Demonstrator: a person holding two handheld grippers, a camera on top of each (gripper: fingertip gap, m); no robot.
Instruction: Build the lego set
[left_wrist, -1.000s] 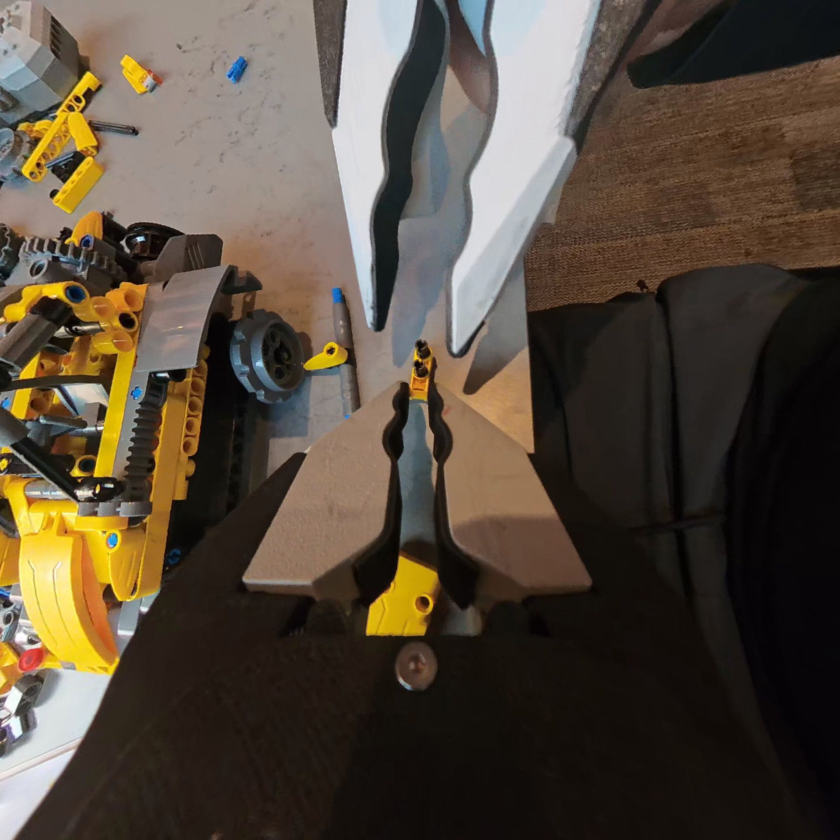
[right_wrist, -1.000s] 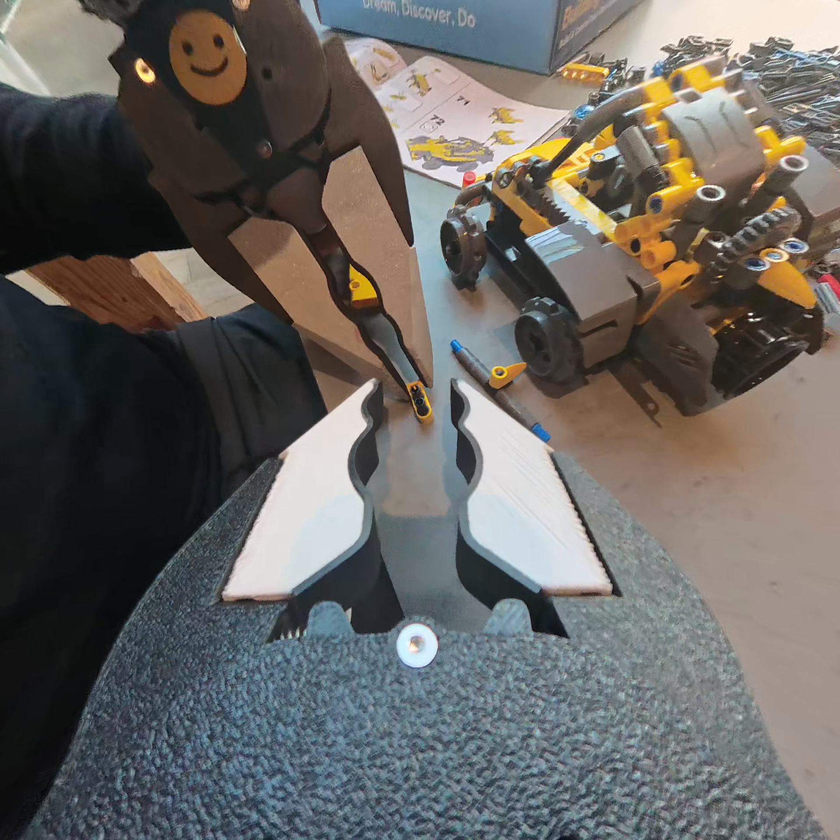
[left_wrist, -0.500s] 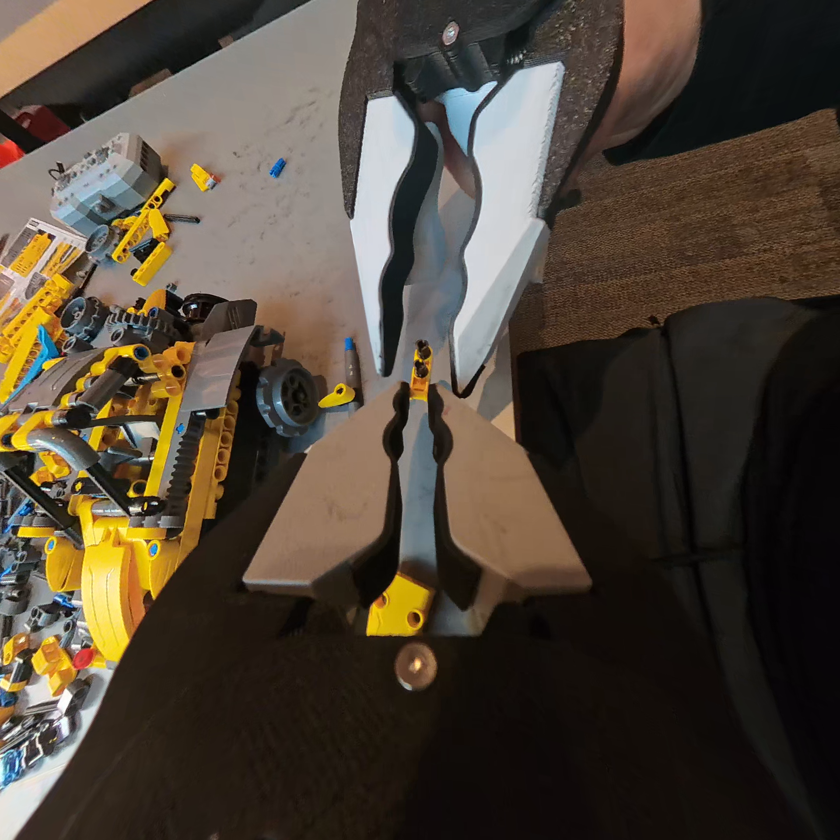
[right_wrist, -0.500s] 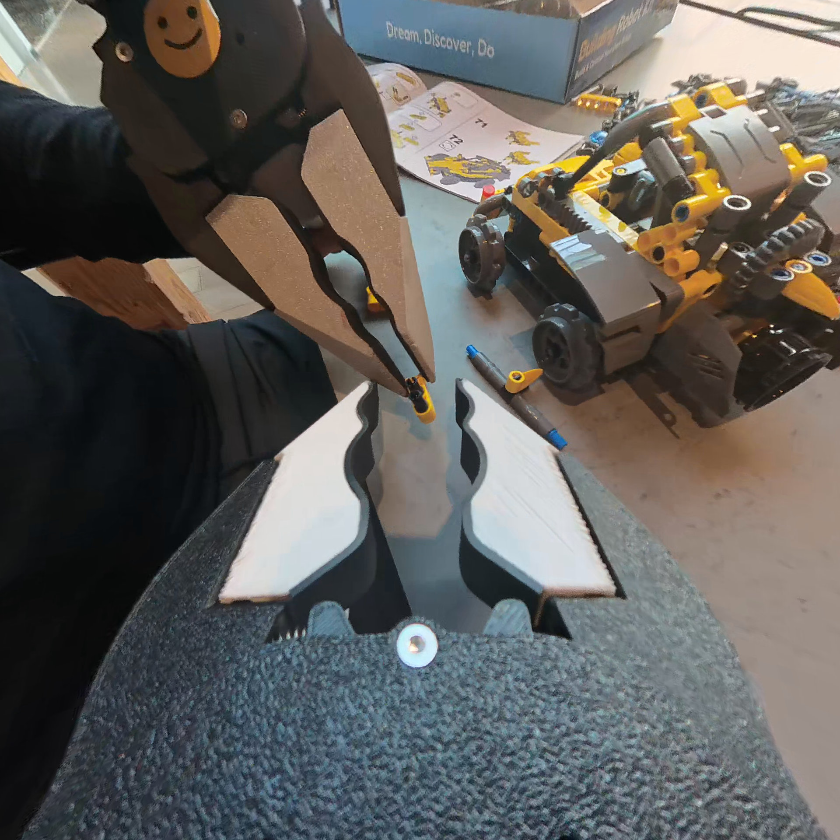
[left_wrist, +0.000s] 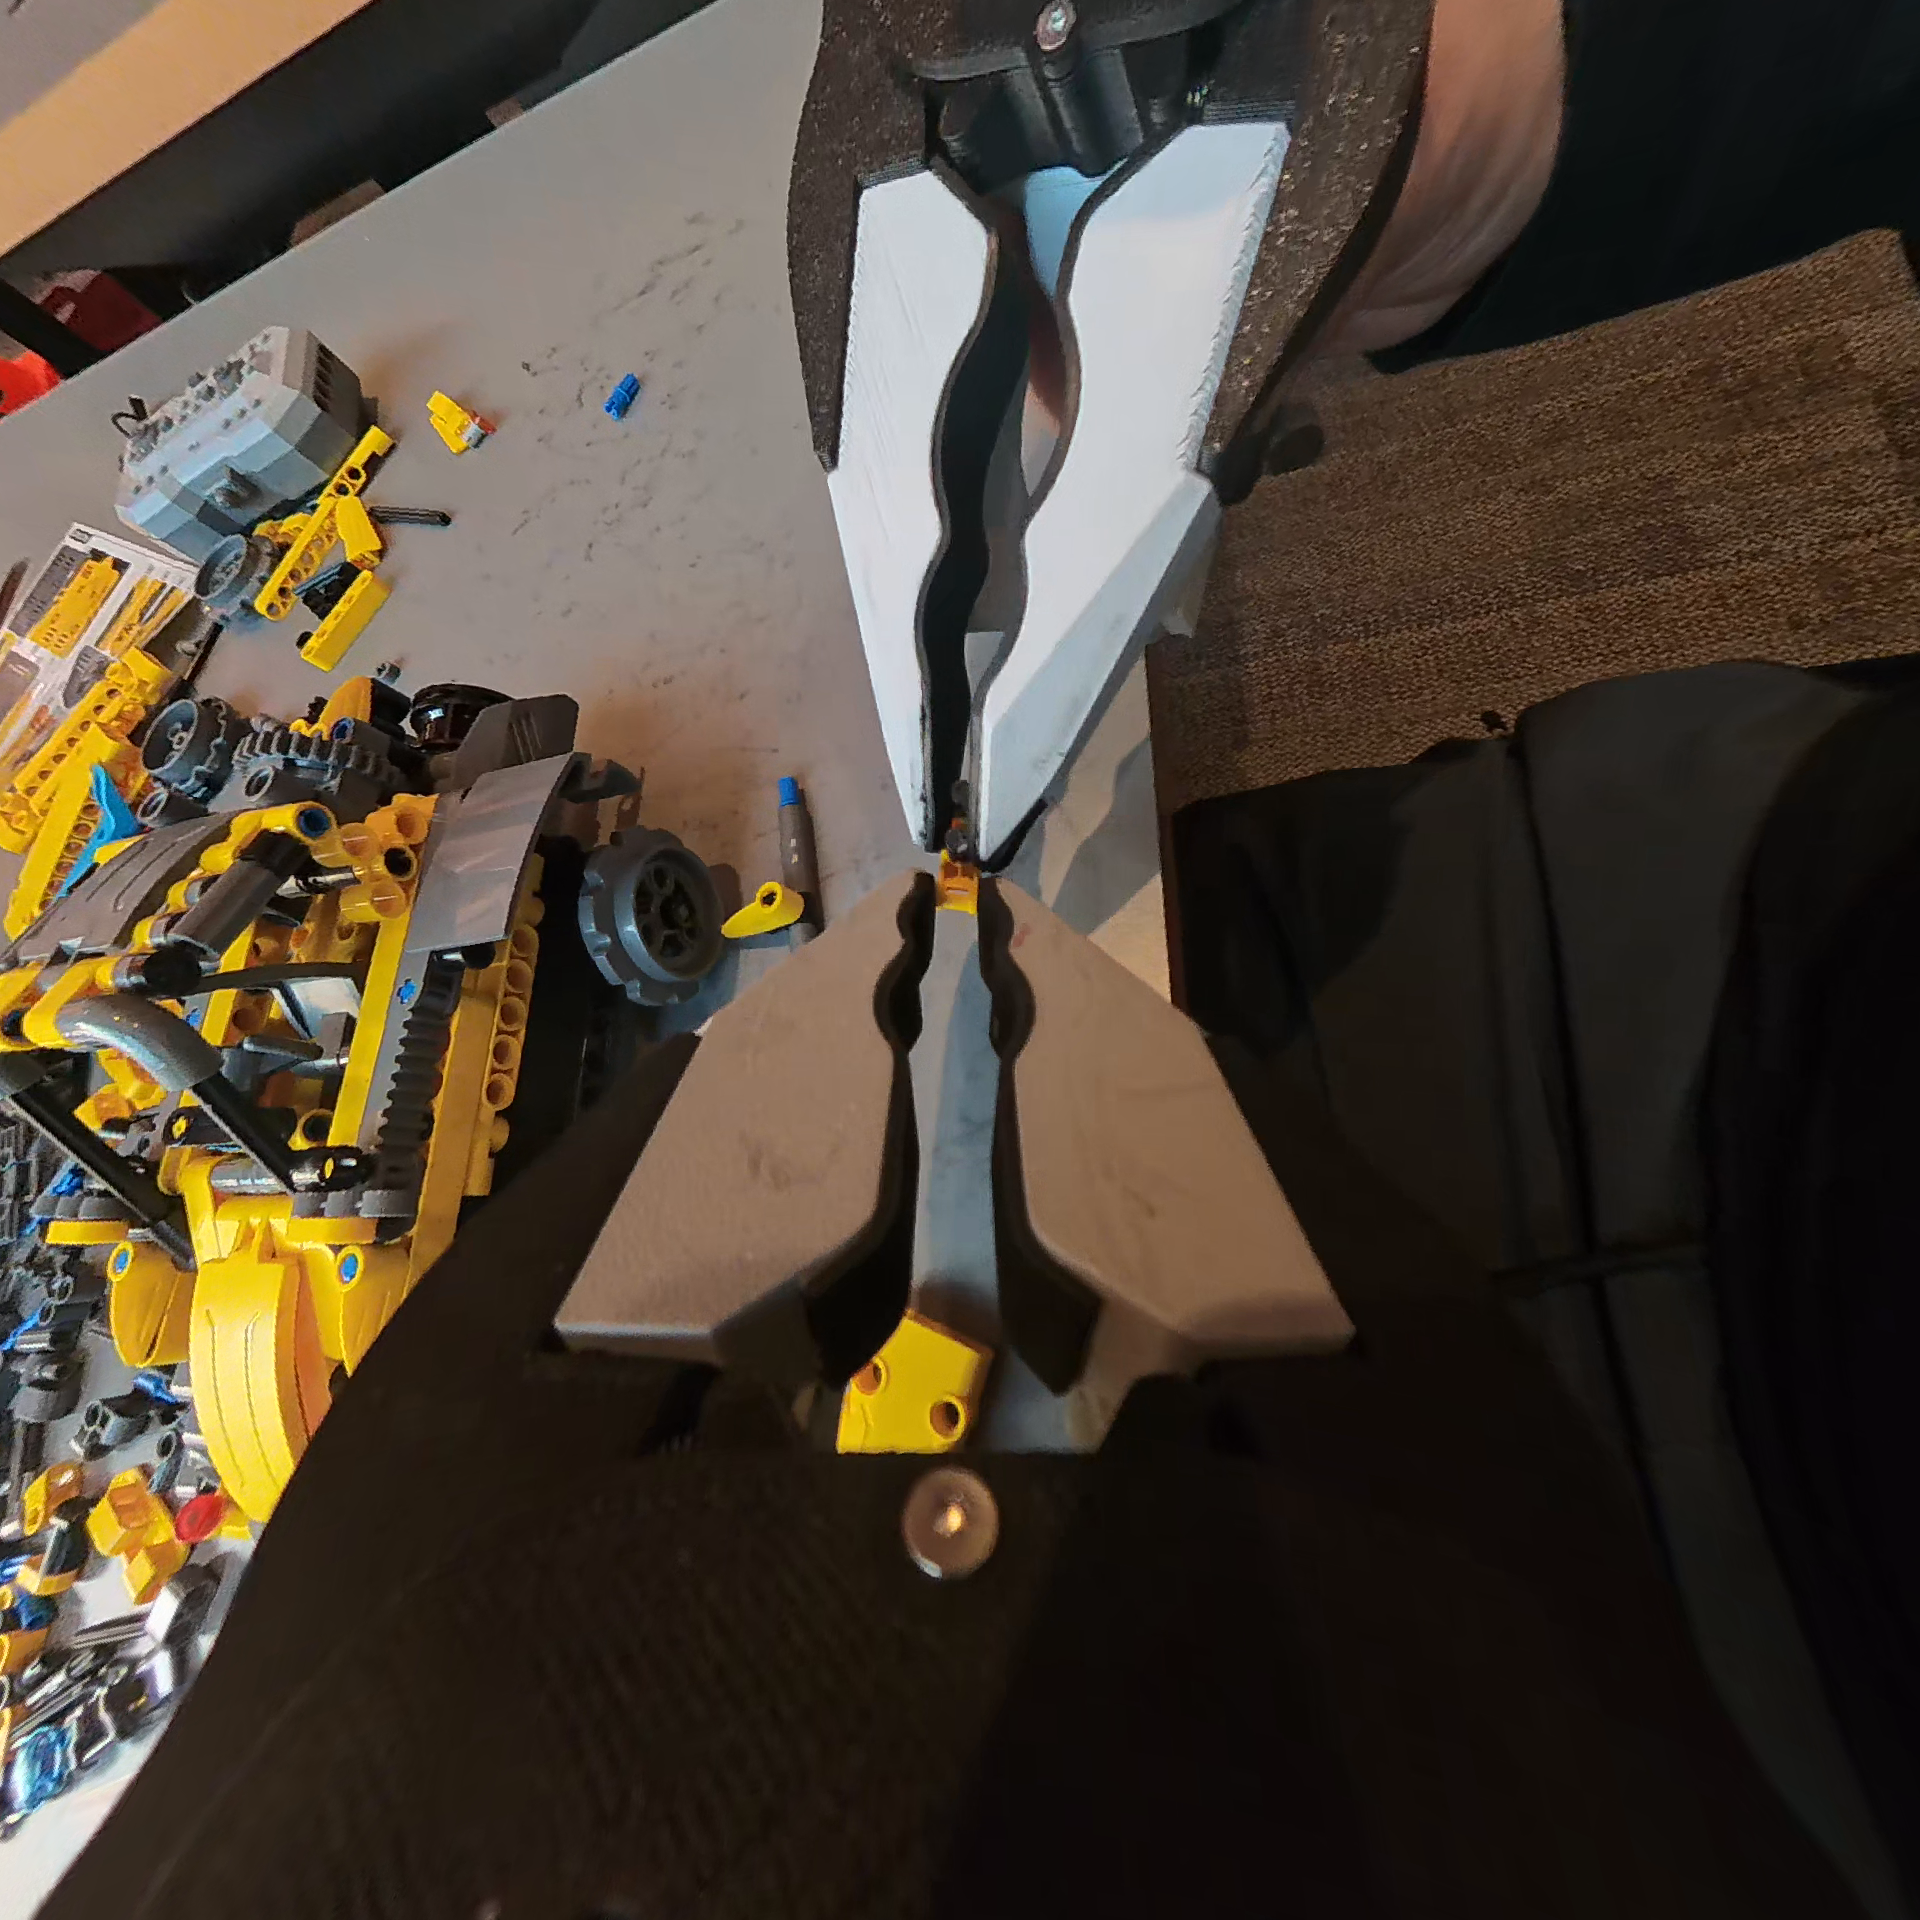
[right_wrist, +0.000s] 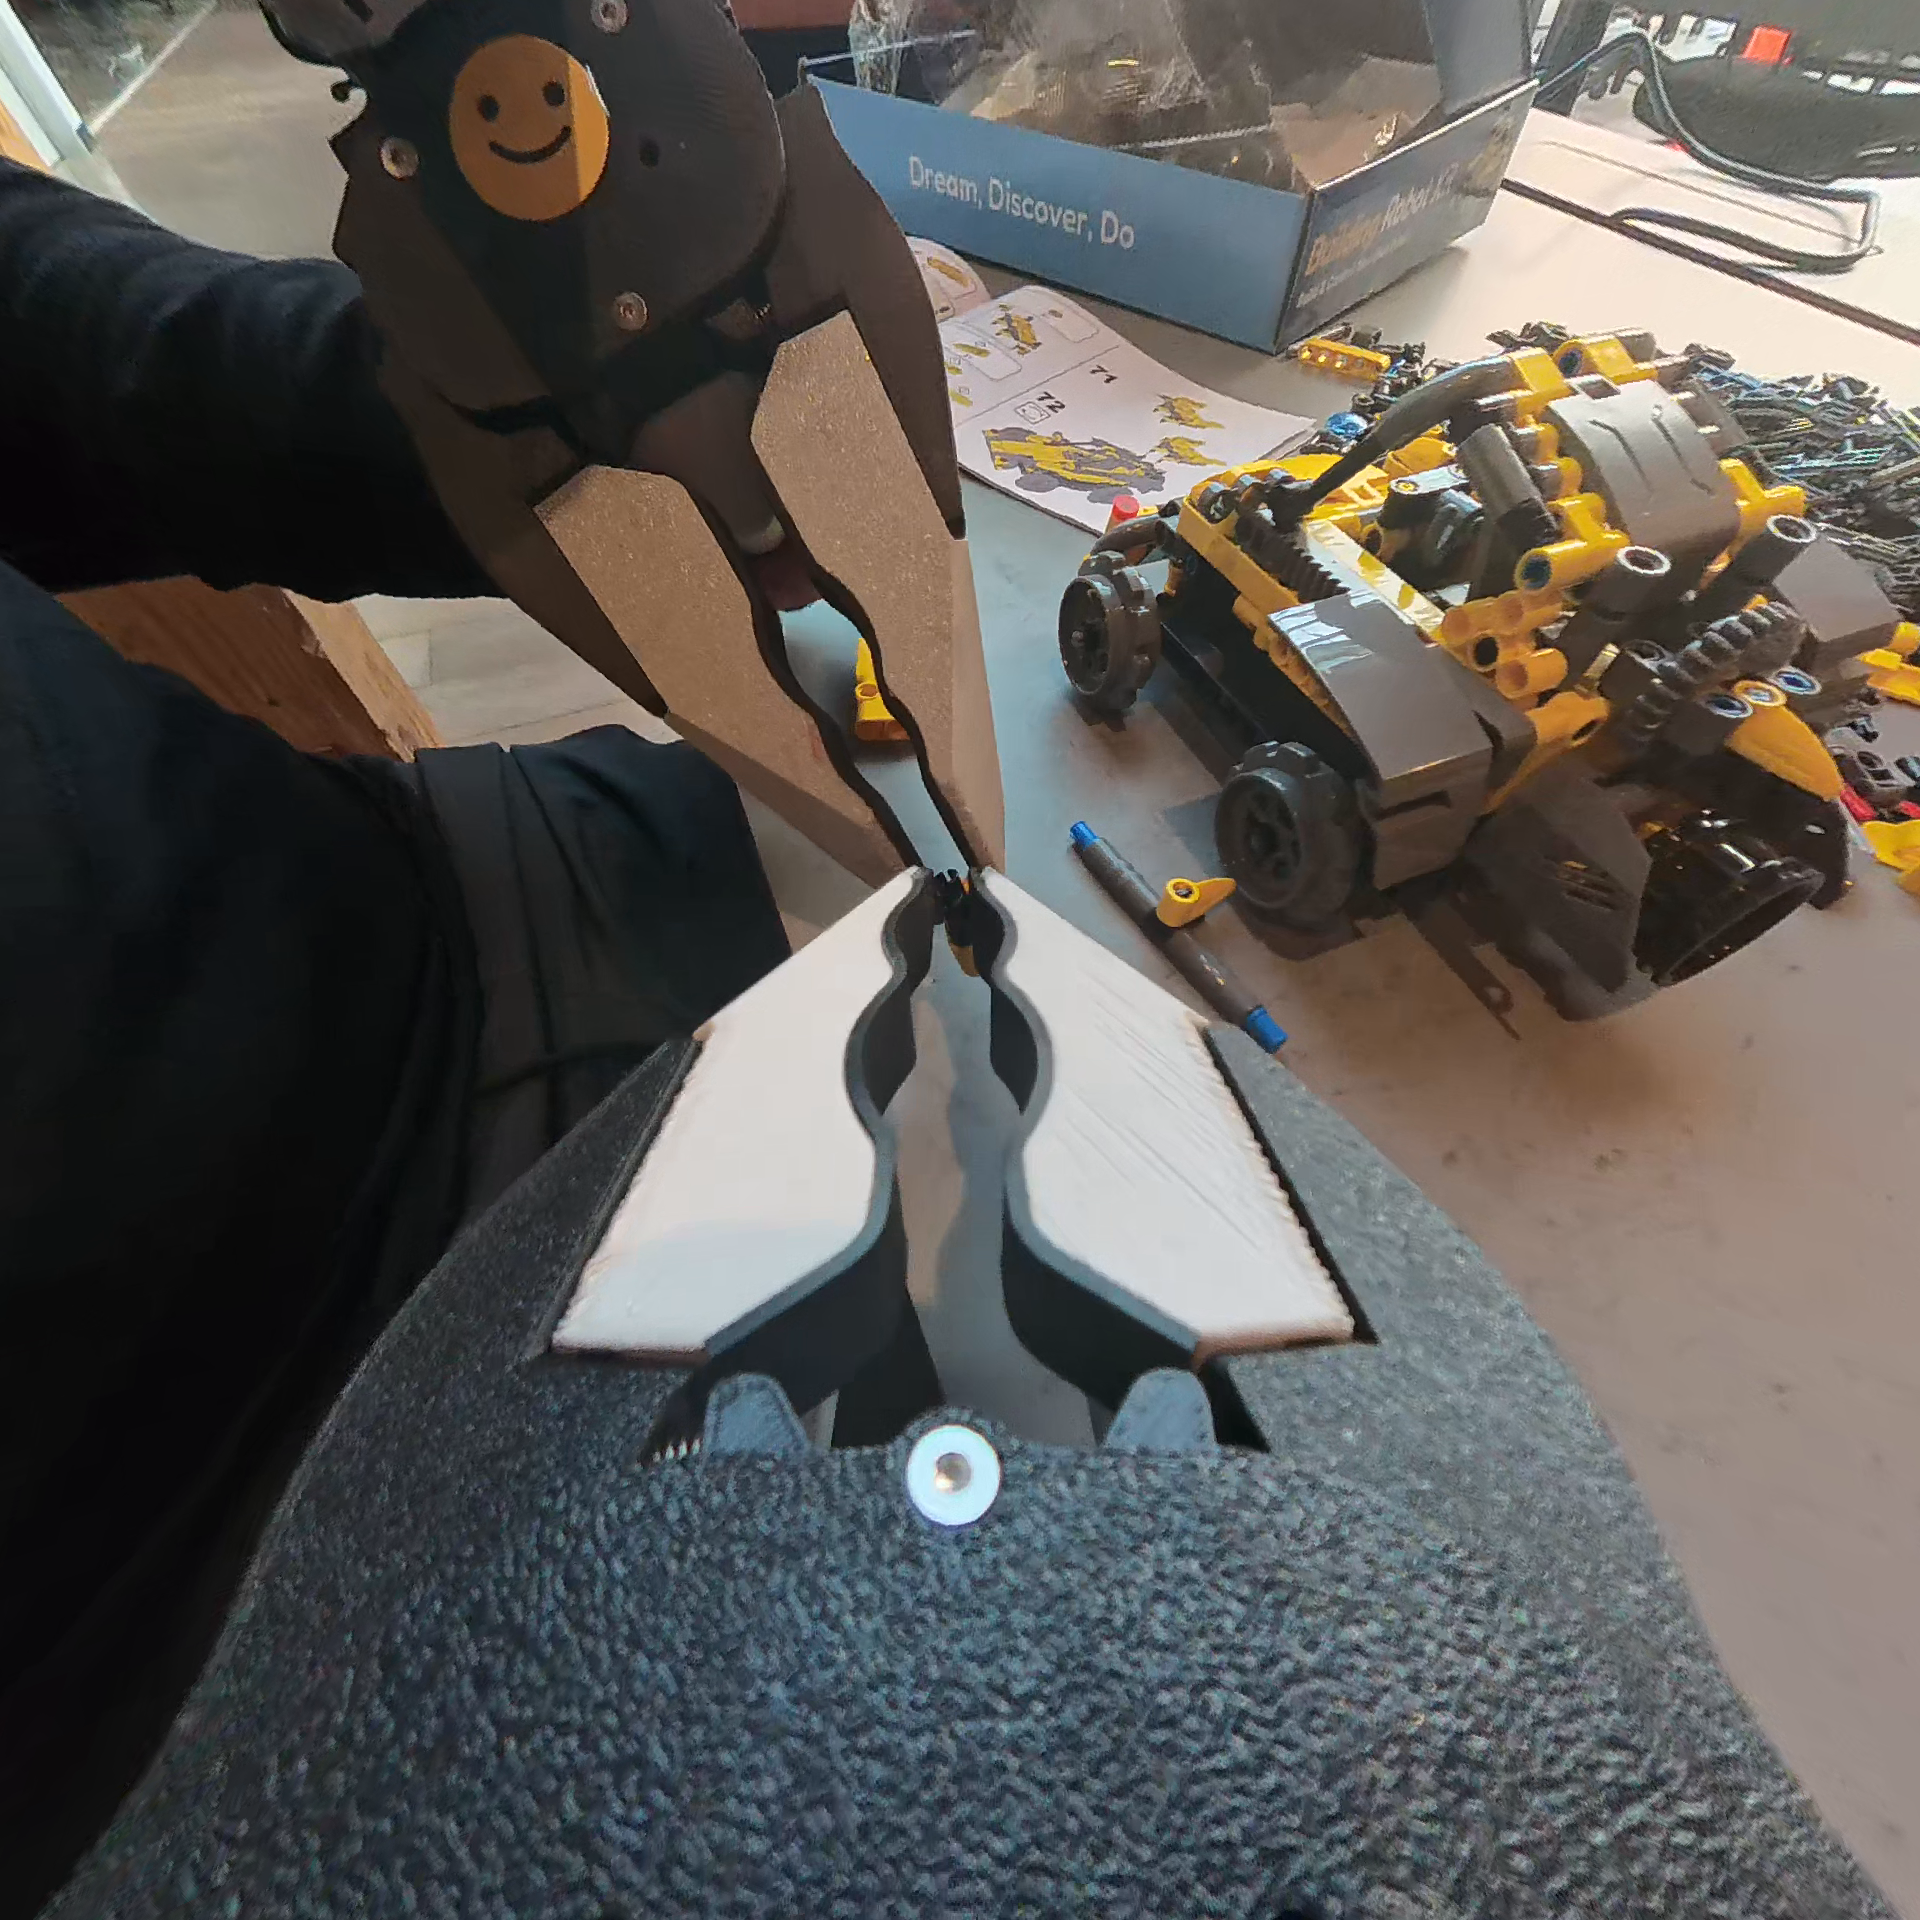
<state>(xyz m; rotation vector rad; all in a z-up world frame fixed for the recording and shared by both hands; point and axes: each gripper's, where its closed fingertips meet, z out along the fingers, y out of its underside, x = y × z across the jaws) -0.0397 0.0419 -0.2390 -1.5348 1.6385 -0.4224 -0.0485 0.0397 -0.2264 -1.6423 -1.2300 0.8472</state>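
1. Left wrist view showed the left gripper (left_wrist: 954, 902) with its grey fingers drawn narrow, pinching a small yellow connector piece (left_wrist: 956, 871) at their very tips, just above the near edge of the desk (left_wrist: 623, 312).
2. Facing it tip to tip, the right gripper (right_wrist: 951, 883) had its white fingers closed in around the black pin end of the same piece, so both grippers gripped it from opposite ends.
3. A yellow beam (left_wrist: 914, 1387) showed through the gap at the root of the left fingers; whether it lay on the desk or was lodged there could not be told.
4. Just beside the meeting tips lay a grey rod with blue ends (right_wrist: 1174, 935), with a small yellow cam (right_wrist: 1195, 896) on it. Near it stood a yellow and grey model vehicle (right_wrist: 1455, 707).
5. An open blue cardboard box (right_wrist: 1195, 239) stood at the far side of the desk. Its inside was dark and held what looked like clear bags, too dim to tell further. An instruction booklet (right_wrist: 1091, 416) lay in front of it.
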